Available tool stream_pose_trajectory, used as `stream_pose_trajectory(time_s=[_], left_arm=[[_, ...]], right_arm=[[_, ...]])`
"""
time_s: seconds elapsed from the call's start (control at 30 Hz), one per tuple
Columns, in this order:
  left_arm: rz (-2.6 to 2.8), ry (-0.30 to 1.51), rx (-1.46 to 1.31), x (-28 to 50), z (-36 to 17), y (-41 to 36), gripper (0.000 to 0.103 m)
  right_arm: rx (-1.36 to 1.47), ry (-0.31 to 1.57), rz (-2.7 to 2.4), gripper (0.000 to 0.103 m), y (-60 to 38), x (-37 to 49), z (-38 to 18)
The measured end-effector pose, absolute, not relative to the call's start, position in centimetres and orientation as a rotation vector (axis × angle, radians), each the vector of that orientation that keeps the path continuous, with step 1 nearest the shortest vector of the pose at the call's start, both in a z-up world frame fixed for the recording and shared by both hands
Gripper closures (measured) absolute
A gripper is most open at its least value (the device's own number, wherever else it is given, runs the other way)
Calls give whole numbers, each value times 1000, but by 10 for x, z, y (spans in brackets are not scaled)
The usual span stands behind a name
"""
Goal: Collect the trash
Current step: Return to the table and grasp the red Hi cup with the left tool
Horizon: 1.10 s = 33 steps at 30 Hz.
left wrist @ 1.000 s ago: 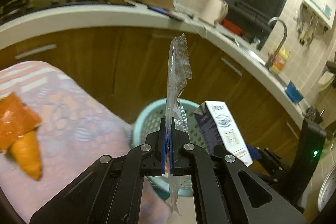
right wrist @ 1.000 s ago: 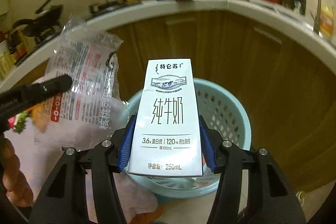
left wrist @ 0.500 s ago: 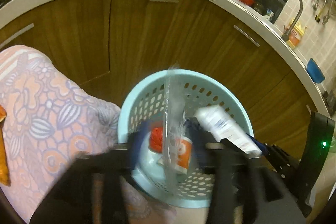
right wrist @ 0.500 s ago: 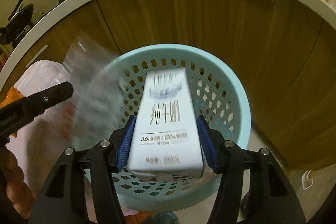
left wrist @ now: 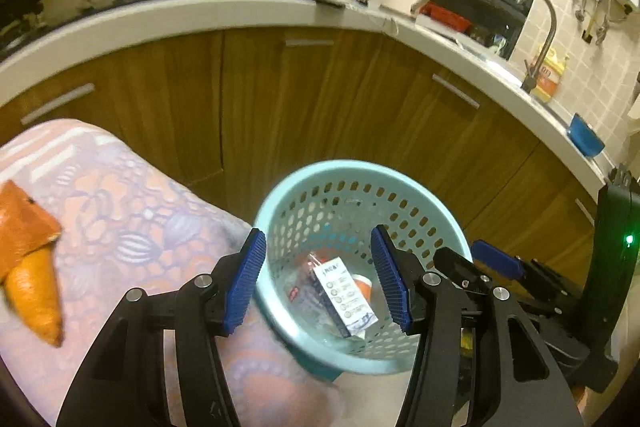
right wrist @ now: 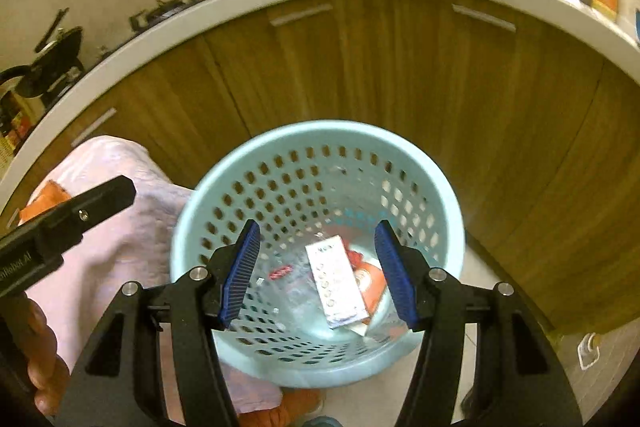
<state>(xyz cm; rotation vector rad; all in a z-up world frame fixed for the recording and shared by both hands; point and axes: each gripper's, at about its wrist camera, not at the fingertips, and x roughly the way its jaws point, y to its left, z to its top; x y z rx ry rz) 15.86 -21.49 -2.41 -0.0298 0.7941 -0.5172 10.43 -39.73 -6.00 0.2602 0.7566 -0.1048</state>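
Both grippers, left [left wrist: 318, 281] and right [right wrist: 316, 271], gape empty above the perforated round plastic basket [right wrist: 448, 203]; carton [right wrist: 337, 281] lies inside, patterned cloth [left wrist: 132, 211] beside.

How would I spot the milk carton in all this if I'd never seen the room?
Find the pale blue perforated basket on the floor before the wooden cabinets. Look down to its bottom: the milk carton lies there on its side. Among clear wrappers and an orange-and-white packet, it is the only rigid white box, printed with a column of small round icons.

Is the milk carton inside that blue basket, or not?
Inside. The milk carton lies on its side at the bottom of the basket, among wrappers.
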Motion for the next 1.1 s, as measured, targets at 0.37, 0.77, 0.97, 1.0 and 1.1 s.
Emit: stream_pose_trajectory(time_s=[0.37,0.77,0.97,1.0,1.1], left_arm=[[-405,644,-126,111,30,-107,49],[-74,588,-233,88,40,60,49],[62,634,-283,97,19,130,45],[73,643,-292,101,15,139,44],[96,685,-315,109,4,160,42]], right_arm=[[123,678,73,48,-304,99,-19],[3,637,326,69,-169,107,-13],[-14,640,376,69,-127,112,-27],[-21,643,378,69,-122,113,-30],[-31,657,369,69,-117,116,-39]])
